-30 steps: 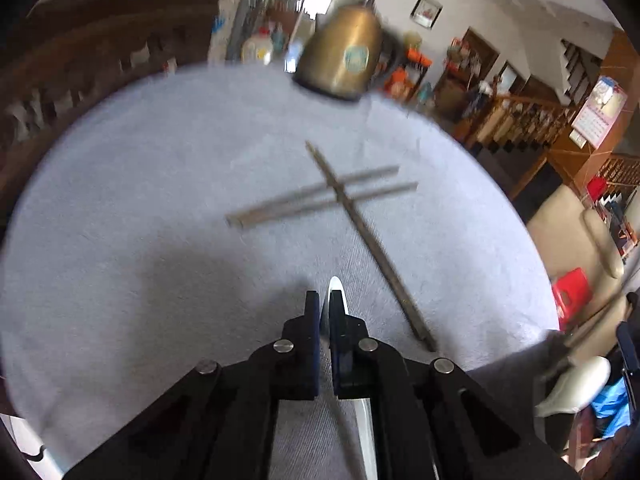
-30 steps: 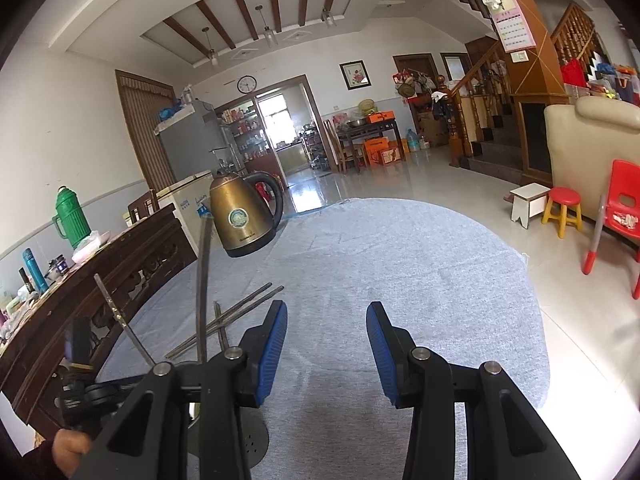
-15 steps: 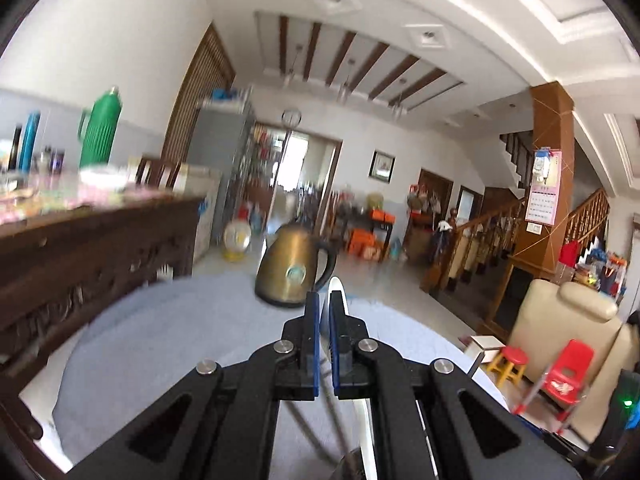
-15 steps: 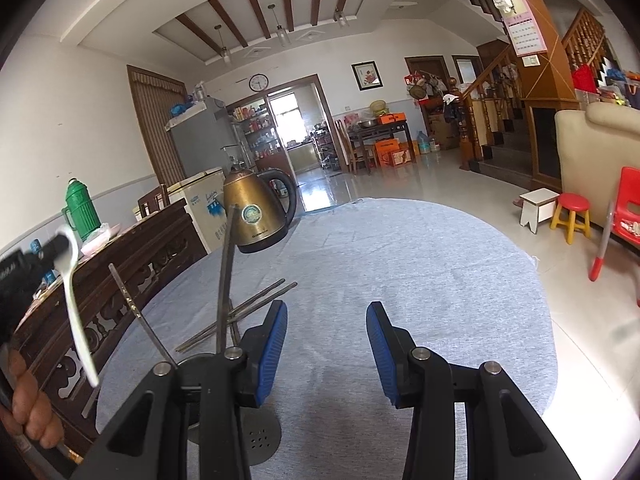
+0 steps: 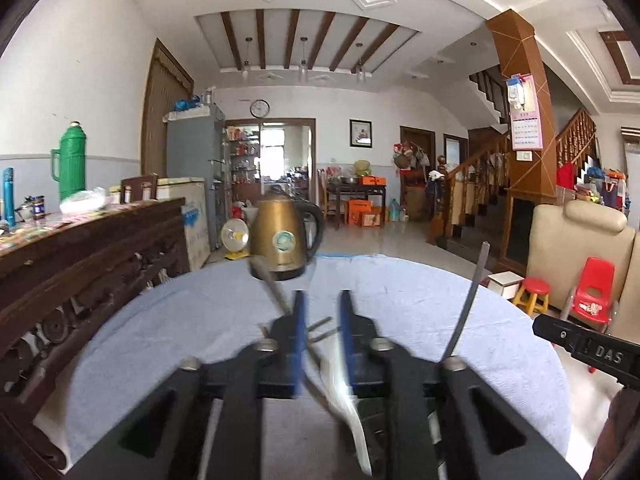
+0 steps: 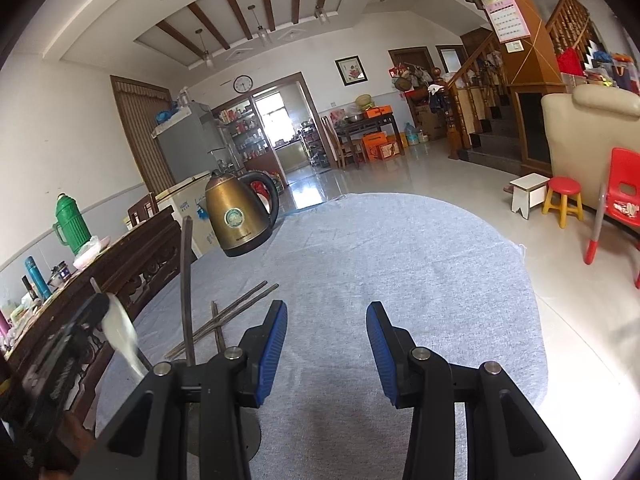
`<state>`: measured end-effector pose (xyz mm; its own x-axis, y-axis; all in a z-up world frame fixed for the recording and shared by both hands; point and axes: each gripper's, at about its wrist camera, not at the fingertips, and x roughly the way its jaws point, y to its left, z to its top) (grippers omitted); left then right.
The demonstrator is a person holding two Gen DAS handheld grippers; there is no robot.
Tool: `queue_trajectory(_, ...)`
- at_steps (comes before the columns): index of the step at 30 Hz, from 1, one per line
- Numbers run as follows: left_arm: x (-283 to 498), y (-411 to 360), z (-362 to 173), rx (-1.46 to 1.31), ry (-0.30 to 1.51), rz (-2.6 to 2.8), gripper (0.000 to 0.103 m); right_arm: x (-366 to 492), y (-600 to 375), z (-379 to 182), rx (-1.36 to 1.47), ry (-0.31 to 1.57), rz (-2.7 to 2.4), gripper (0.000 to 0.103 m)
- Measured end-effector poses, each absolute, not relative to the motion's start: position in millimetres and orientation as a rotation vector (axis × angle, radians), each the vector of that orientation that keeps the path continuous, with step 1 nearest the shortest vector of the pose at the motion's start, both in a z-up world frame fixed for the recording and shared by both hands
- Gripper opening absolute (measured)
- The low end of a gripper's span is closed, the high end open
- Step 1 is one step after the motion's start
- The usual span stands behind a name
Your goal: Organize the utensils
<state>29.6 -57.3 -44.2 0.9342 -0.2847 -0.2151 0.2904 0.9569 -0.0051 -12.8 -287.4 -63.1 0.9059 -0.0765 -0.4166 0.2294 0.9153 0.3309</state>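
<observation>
The white spoon point(image 5: 342, 384) is light, stiff and smooth, so it will slip easily; judging by its shape, you do best to pinch it across the flat handle, not the rounded bowl. It sits blurred between the fingers of your left gripper point(image 5: 322, 332), slanting down toward a holder that is mostly hidden below; the jaws are opening and no longer press on it. A second ago those jaws were clamped on the spoon low over the table; now the gripper has risen and looks level across the room.

Just beyond, three chopsticks point(image 6: 228, 318) lie crossed on the blue cloth point(image 6: 400, 260), as before, and two dark sticks point(image 6: 186, 280) stand up from the holder on the near left. The brass kettle point(image 6: 236, 216) stands at the far edge. Your right gripper point(image 6: 326, 340) hangs with jaws apart and empty, unmoved.
</observation>
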Motion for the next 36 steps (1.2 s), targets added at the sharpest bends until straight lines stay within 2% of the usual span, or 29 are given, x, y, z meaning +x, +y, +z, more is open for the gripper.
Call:
queue_trajectory(1, 25, -46, -39, 0.013, 0.194, -0.279, 0.030, -12, -286, -64, 0.383, 0.412, -0.160, 0.044)
queue_trajectory(7, 33, -2, -23, -0.062, 0.186, -0.208, 0.031, -5, -279, -70, 0.381, 0.439, -0.145, 0.044)
queue_trajectory(14, 83, 52, -48, -0.135, 0.382, -0.152, 0.032, 5, -291, -79, 0.426, 0.476, -0.144, 0.044)
queue_trajectory(19, 136, 50, -78, -0.092, 0.598, -0.203, 0.033, 34, -311, -95, 0.524, 0.573, -0.065, 0.044)
queue_trajectory(28, 235, 45, -133, -0.138, 0.859, -0.282, 0.036, 114, -320, -125, 0.629, 0.759, 0.078, 0.043)
queue_trajectory(36, 257, 35, -138, -0.072, 0.885, -0.328, 0.036, 210, -301, -135, 0.645, 0.916, 0.223, 0.039)
